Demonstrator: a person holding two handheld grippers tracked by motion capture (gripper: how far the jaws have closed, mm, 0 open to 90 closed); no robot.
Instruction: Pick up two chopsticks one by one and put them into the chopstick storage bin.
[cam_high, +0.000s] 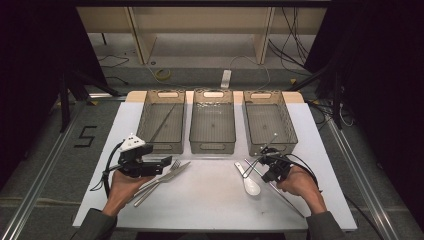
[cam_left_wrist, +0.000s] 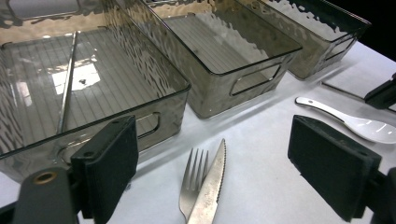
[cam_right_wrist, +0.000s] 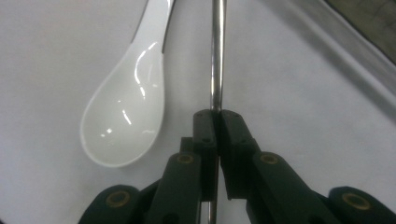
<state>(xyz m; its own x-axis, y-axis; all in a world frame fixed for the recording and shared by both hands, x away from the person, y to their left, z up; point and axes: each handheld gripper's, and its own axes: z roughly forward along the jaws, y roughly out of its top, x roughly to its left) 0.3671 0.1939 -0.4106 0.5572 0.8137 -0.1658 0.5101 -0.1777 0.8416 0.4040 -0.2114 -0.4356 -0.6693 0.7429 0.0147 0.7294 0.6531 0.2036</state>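
On floor, taped "5" (cam_high: 86, 136).

A white desk (cam_high: 210, 200) carries everything. Along its far edge three smoky see-through bins stand in a row: the left bin (cam_high: 162, 145), the middle bin (cam_high: 212, 146) and the right bin (cam_high: 270, 147) (close side by side). Nearer, at the left, a fork (cam_left_wrist: 194, 179) and a knife (cam_left_wrist: 210, 186) lie together, the knife partly over the fork. At the right lie a white ceramic spoon (cam_high: 250, 184) and, just beside it, a metal chopstick (cam_right_wrist: 215, 56).
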